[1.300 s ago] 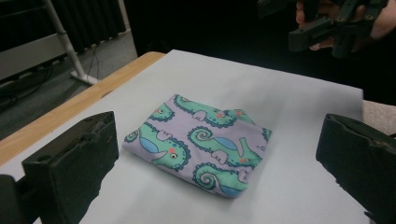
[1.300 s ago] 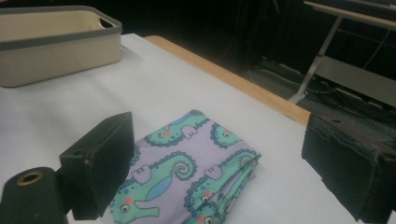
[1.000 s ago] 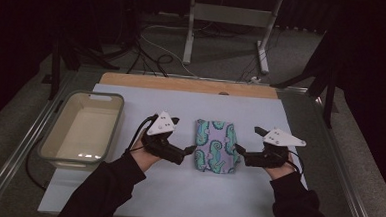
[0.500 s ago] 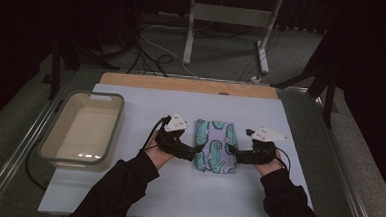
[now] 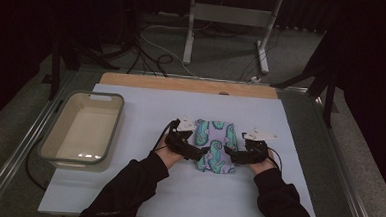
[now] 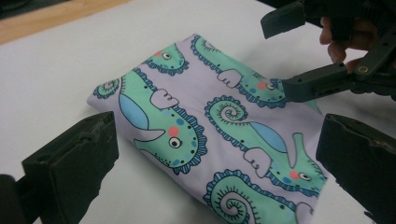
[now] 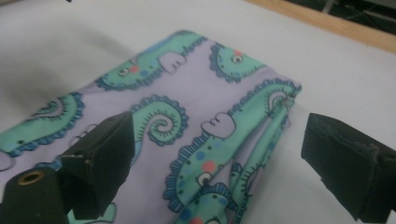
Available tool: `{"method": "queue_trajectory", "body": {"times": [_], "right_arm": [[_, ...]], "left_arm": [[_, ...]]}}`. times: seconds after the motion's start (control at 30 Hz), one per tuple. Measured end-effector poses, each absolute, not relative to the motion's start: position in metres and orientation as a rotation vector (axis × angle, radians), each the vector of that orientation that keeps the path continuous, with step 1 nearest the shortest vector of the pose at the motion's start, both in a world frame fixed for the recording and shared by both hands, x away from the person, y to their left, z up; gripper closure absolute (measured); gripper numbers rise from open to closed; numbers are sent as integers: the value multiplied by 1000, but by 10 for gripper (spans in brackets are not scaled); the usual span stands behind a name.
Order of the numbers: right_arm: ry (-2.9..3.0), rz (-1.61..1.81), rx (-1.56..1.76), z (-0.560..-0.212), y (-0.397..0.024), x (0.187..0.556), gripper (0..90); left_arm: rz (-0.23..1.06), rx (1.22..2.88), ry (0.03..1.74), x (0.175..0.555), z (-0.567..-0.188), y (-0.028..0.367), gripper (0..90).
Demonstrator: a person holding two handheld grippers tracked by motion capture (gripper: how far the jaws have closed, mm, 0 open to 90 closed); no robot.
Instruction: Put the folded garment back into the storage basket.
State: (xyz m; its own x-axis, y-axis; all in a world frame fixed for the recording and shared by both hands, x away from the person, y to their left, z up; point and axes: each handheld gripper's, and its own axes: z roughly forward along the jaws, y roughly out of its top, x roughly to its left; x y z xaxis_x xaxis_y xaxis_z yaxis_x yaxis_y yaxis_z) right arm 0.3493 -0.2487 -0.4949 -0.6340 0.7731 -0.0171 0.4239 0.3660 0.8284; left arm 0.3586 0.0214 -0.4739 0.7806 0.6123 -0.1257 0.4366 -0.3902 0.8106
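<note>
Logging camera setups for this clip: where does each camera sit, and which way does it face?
High view: above the person's side, looking forward and down at the table; both forearms show.
Left gripper view: on the left claw, facing the folded cloth.
Right gripper view: on the right claw, over the cloth's edge.
All three share the cloth.

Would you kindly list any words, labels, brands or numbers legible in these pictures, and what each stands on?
None can be read. The folded lilac cloth printed with green seahorses bears pictures, no lettering; the grey-rimmed cream plastic tub, both black grippers and the pale table sheet show no writing.
</note>
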Motion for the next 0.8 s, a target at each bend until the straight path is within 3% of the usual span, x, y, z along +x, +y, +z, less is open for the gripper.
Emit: {"method": "queue_trajectory", "body": {"times": [0.3, 0.8], "right_arm": [[2257, 1144, 1117, -509, -251, 361, 98], [2330, 1138, 1254, -525, -252, 372, 97]], "left_arm": [[212, 2014, 829, 373, -491, 15, 0], [120, 2110, 991, 384, -514, 5, 1]]}}
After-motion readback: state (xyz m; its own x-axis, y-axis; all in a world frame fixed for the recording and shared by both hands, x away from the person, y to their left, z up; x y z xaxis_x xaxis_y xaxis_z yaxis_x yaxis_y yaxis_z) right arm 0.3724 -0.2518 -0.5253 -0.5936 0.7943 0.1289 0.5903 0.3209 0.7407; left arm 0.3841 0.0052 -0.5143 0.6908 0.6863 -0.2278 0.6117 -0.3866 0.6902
